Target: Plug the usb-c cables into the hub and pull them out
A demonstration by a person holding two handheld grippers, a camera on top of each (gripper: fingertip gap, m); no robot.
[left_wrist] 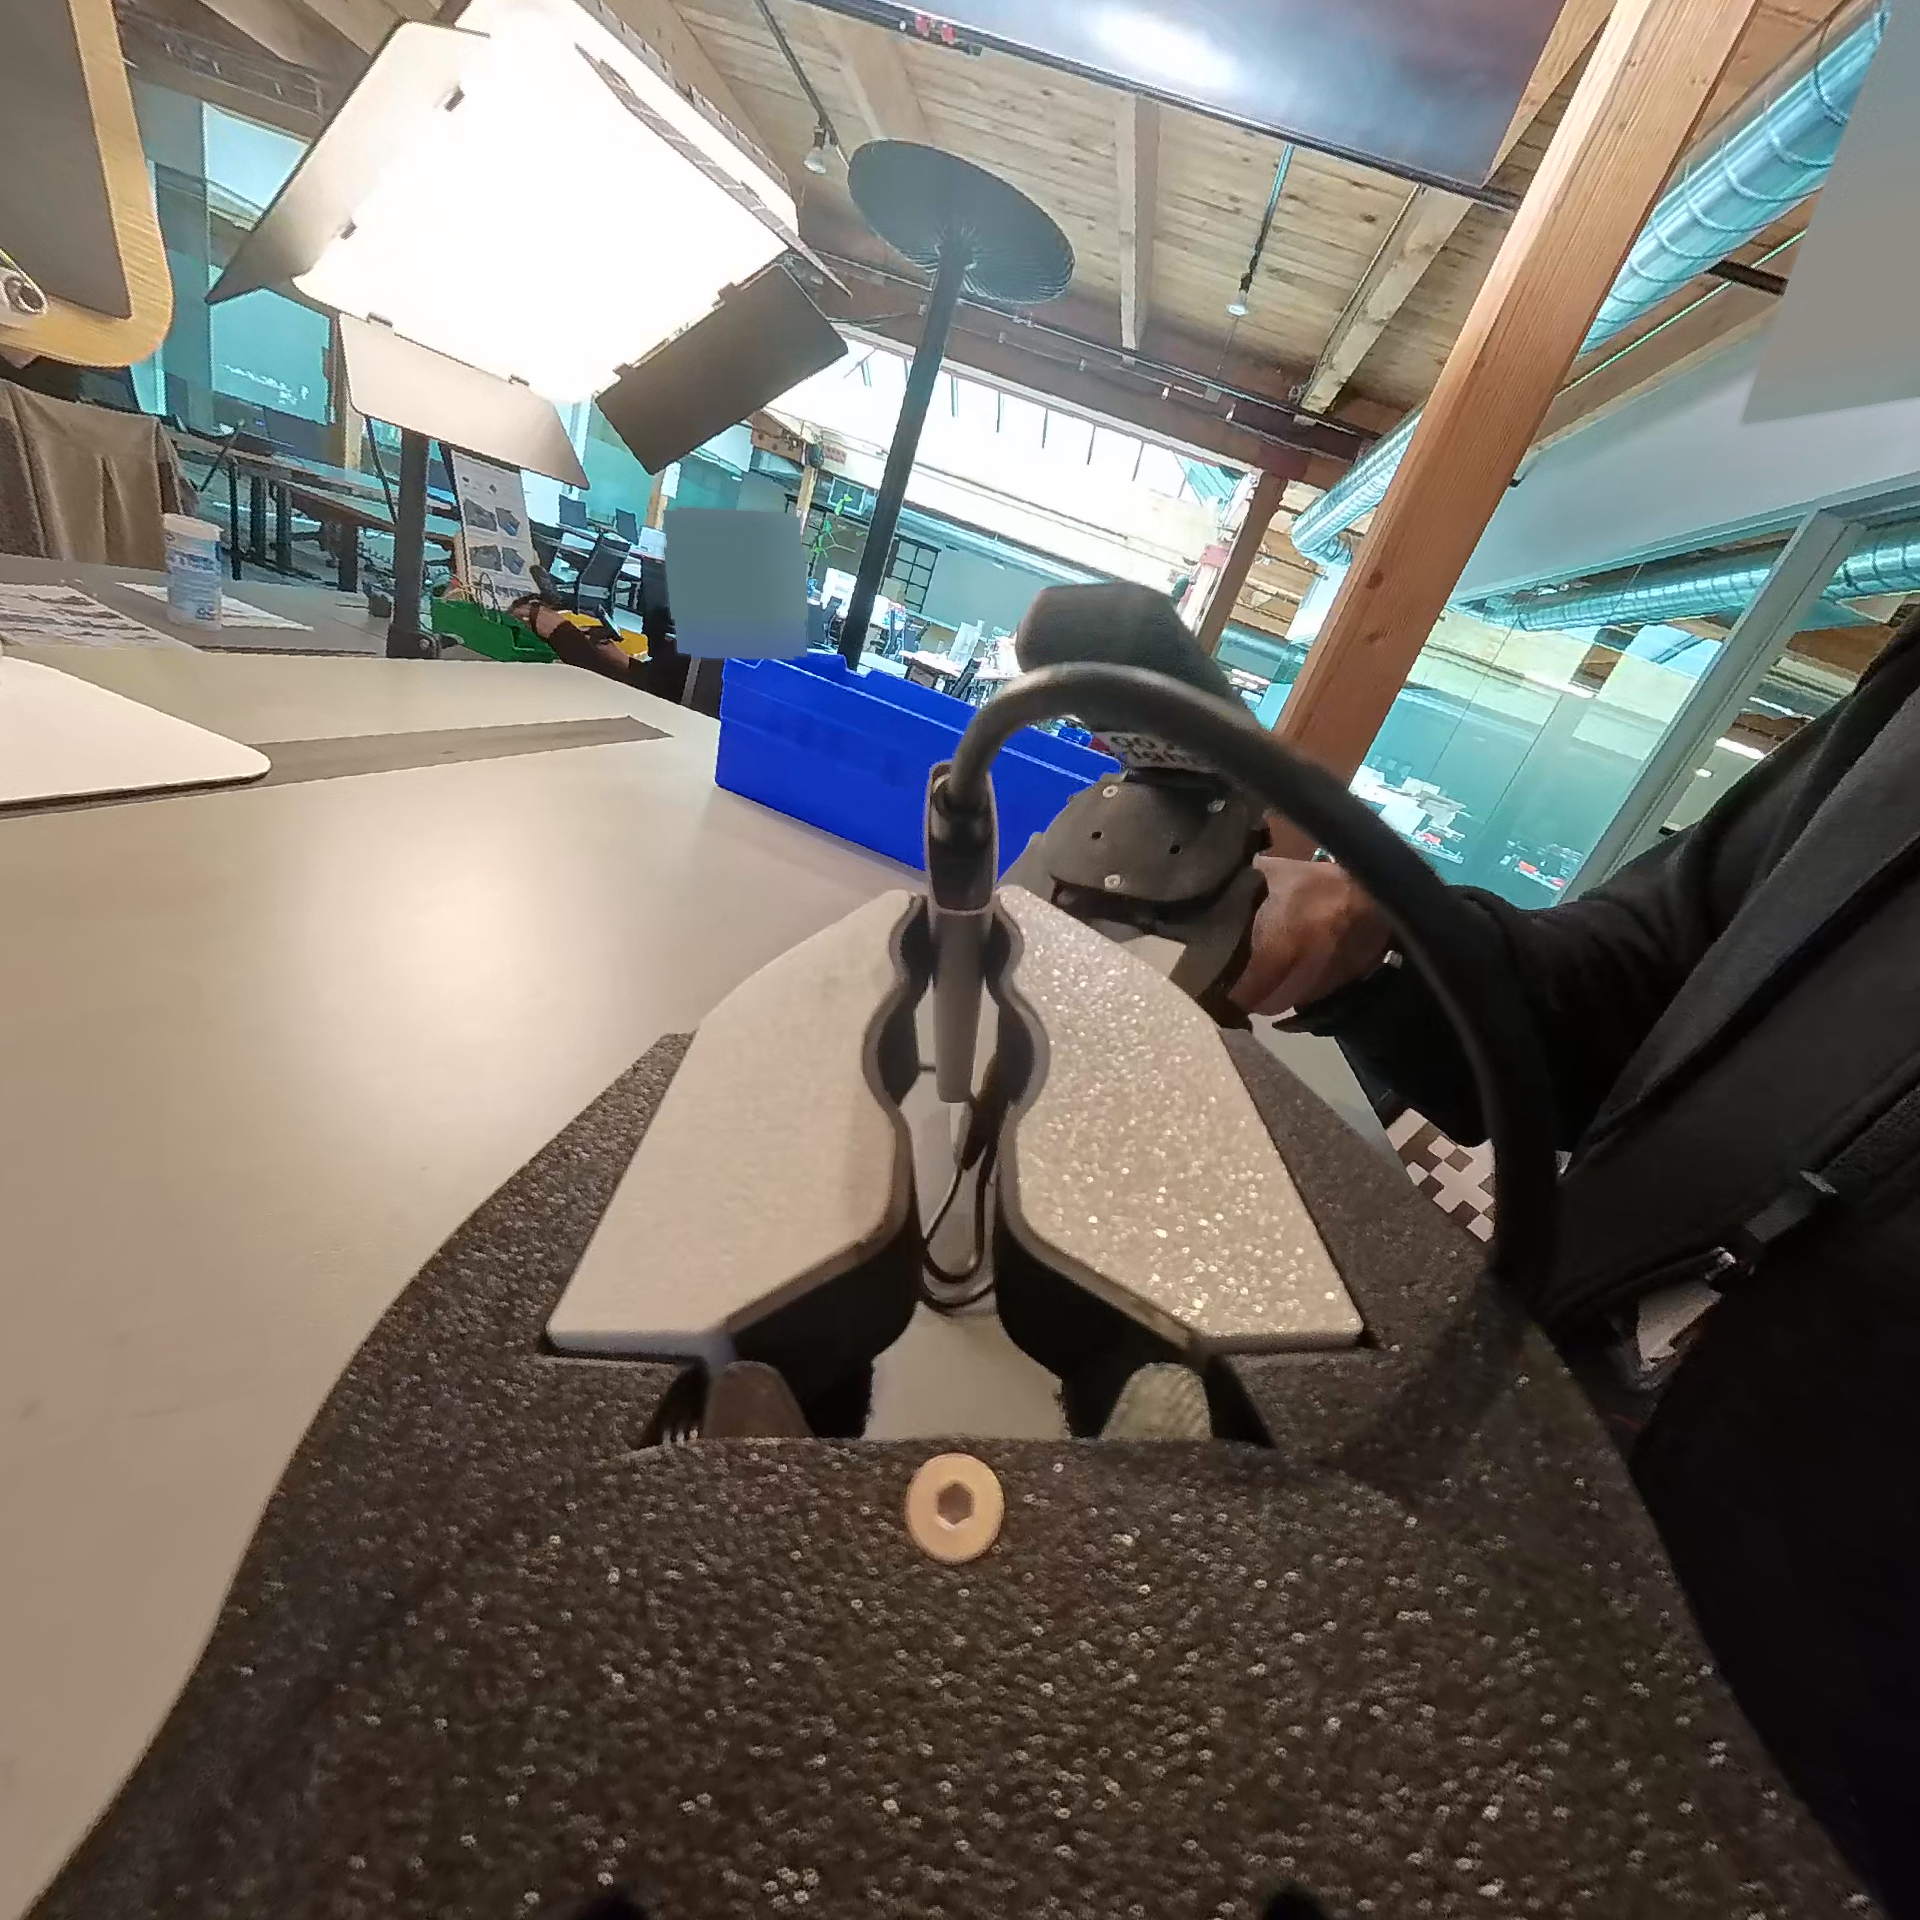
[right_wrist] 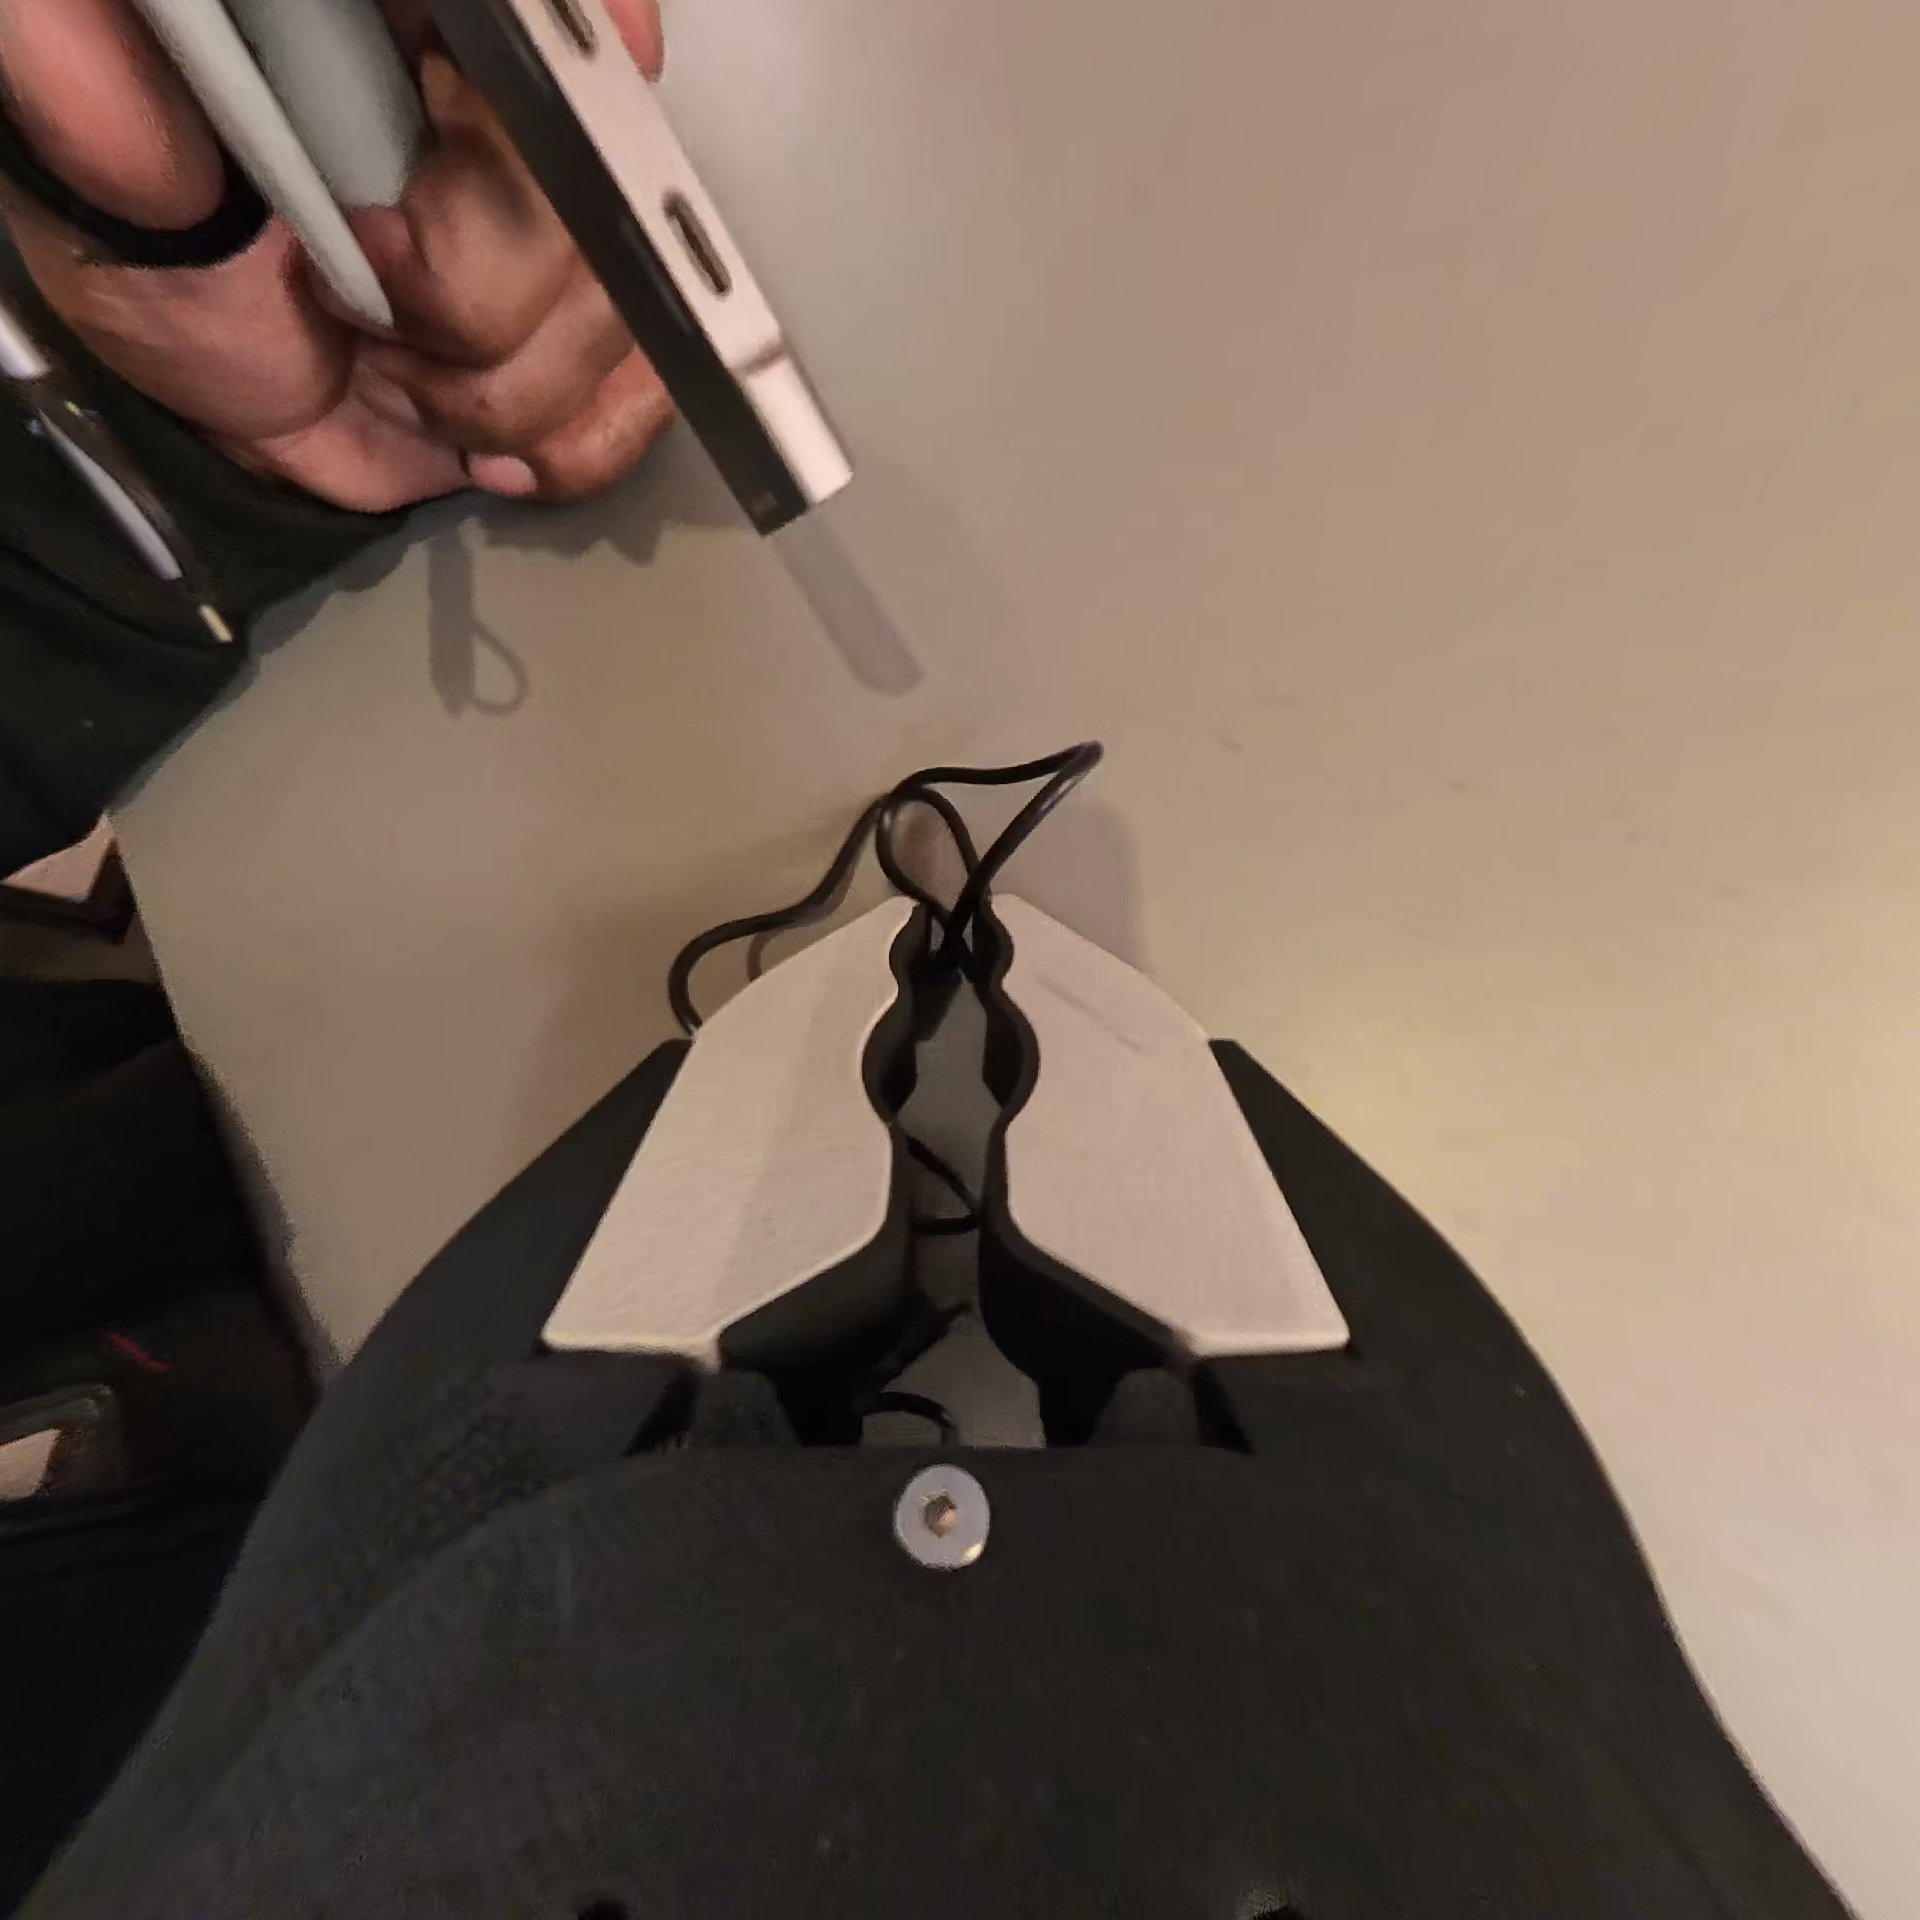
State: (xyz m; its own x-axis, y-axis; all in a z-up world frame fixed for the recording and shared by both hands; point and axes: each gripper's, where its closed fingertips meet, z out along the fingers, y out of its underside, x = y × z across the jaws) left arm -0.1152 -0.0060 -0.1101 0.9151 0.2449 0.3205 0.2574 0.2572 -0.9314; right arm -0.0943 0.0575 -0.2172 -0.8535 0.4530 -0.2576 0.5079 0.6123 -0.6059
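Note:
My left gripper (left_wrist: 951, 920) is shut on the slim grey hub (left_wrist: 951, 997), seen edge-on and upright between the fingers. The hub's thick black cable (left_wrist: 1351, 821) arches from its top to the right. In the right wrist view the hub (right_wrist: 717, 291) hangs at the upper left, above the table, with its usb-c ports showing and a hand (right_wrist: 436, 395) behind it. My right gripper (right_wrist: 951, 920) is shut on a thin black usb-c cable (right_wrist: 997, 821) low over the table; the cable loops just past the fingertips. Another usb-c plug (right_wrist: 203, 613) hangs at the far left.
The grey table (right_wrist: 1455, 520) lies under both grippers. A blue bin (left_wrist: 852, 748) stands at the far edge, a white board (left_wrist: 114, 738) at the left. A lamp panel (left_wrist: 540, 197) and a wooden post (left_wrist: 1475, 384) rise behind. A person's black sleeve (left_wrist: 1621, 997) is at the right.

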